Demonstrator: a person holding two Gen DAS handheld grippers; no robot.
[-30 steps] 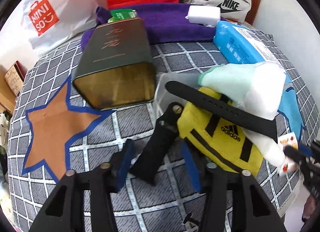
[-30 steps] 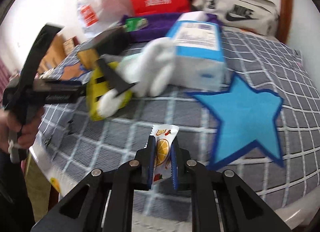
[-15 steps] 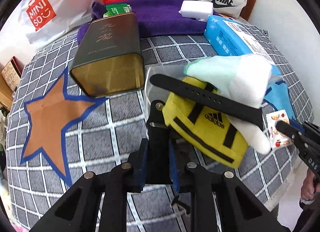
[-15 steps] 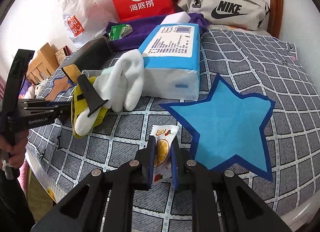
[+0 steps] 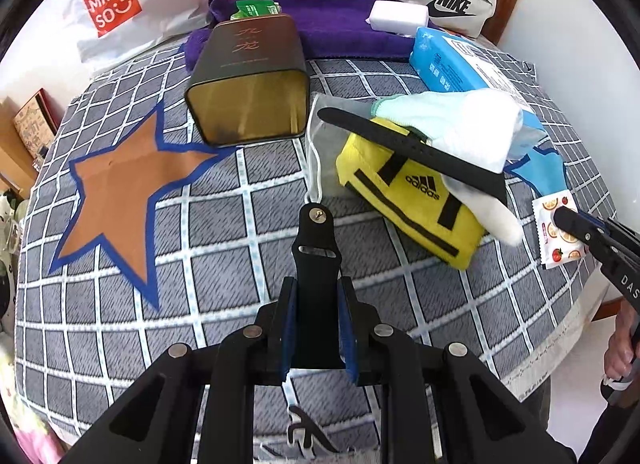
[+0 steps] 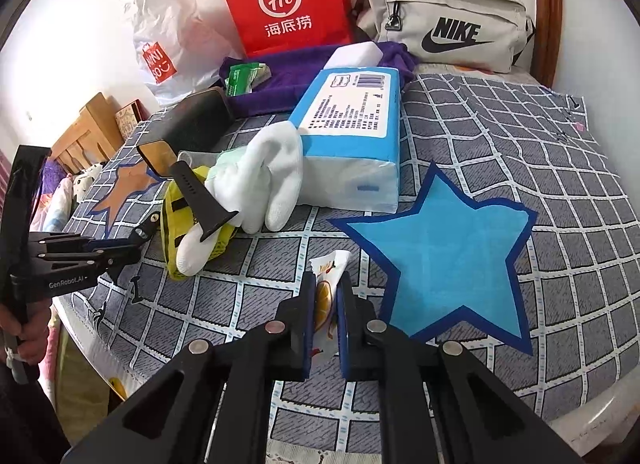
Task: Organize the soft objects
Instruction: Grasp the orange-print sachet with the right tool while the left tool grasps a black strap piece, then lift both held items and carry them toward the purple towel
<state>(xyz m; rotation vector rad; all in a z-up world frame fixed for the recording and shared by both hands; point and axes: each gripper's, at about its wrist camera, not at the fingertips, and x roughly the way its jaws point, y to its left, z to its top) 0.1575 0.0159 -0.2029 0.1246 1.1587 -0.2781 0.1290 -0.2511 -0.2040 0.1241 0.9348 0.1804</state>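
While left tongs (image 5: 316,324) pinch a black strap (image 5: 316,264), right tongs (image 6: 325,312) pinch a sachet (image 6: 326,292) near the adidas pouch (image 5: 408,192).

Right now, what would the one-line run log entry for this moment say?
left claw: shut on black strap piece | right claw: shut on fruit-print sachet | yellow pouch: on cloth, white glove on top

Upper centre, the dark tin (image 5: 248,76) looks like glossy metal. The checked table cover (image 5: 224,232) is matt woven cloth, the black strap (image 5: 318,264) smooth matt rubber, the blue tissue pack (image 6: 352,136) shiny plastic film.
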